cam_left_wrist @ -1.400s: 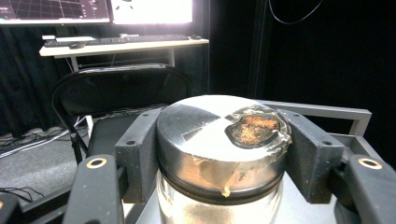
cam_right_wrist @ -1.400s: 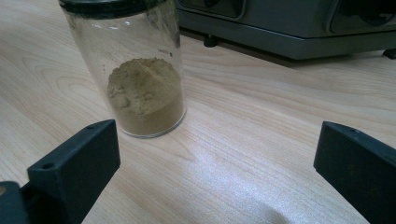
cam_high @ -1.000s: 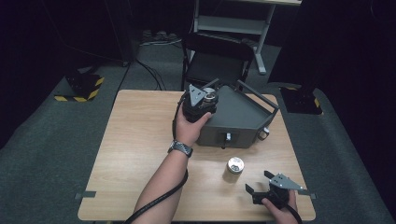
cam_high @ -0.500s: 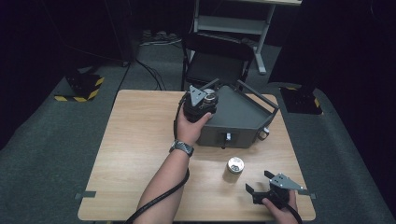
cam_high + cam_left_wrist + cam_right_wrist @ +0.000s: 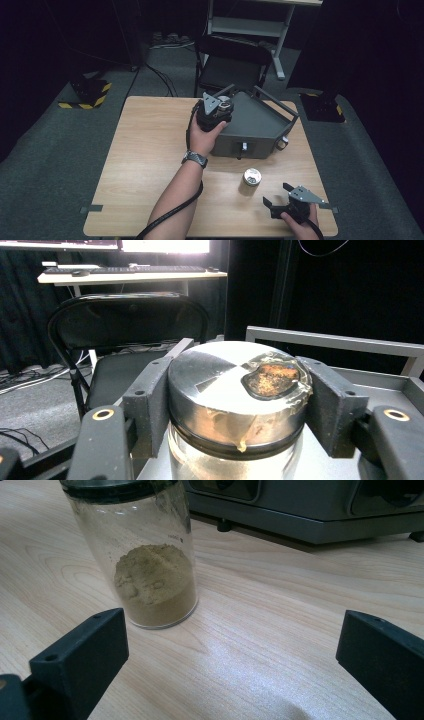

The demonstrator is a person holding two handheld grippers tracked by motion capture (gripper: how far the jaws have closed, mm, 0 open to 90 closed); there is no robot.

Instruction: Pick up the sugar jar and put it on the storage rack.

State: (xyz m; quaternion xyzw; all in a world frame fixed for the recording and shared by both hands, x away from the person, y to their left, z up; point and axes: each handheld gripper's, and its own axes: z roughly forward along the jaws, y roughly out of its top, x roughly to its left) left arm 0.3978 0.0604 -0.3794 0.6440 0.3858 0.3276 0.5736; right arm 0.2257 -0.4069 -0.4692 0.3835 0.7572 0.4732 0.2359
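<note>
Wooden table (image 5: 150,150) bears grey box (image 5: 255,125), dark room around.

A glass jar (image 5: 150,560) with tan powder in its bottom stands upright on the wooden table (image 5: 280,630). The right gripper (image 5: 235,665) sits near it, jaws spread wide with bare wood between. Behind the jar runs a grey metal box (image 5: 310,510).

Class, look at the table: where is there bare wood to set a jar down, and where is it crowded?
Free: the wide left part of the table, from its left edge to the forearm. A smaller patch lies between the standing jar and the grey box. Crowded: the far right, where the left gripper grips a jar at the box, and the near right corner, with the open right gripper.
</note>
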